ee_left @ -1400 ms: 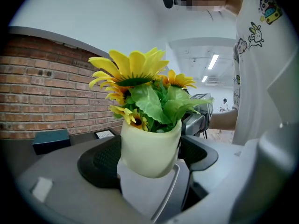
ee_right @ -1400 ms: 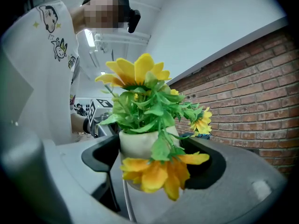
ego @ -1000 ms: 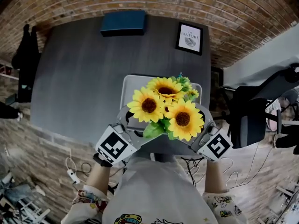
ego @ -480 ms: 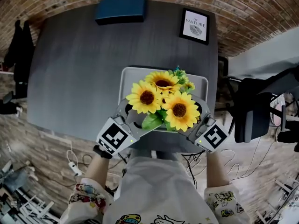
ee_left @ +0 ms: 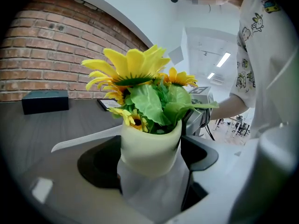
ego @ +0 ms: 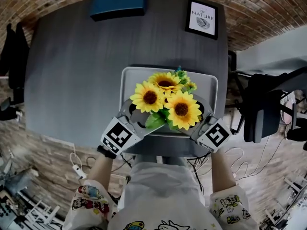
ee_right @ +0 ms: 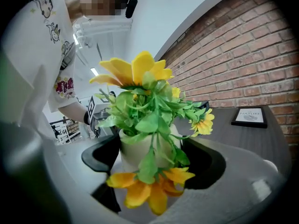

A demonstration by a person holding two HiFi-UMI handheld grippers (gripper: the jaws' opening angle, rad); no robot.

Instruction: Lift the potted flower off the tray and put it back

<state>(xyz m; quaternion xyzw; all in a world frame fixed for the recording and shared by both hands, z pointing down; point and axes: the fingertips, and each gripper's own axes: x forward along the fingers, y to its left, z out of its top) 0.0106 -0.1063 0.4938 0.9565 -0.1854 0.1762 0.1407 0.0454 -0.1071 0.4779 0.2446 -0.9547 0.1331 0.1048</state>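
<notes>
Together, left claw [ego: 135, 117] and right claw [ego: 200, 117] clamp potted flower [ego: 165, 102] over tray [ego: 132, 80].

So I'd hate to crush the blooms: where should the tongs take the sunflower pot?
Take the pot by its plain cream wall, below the rim, coming in low from either side under the sunflowers. Blooms and leaves overhang the rim, so a reach from above would likely squash them. The left gripper and right gripper sit that way.

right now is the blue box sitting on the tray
No, the blue box lies at the far edge of the table, well apart from the tray at the near edge.
</notes>
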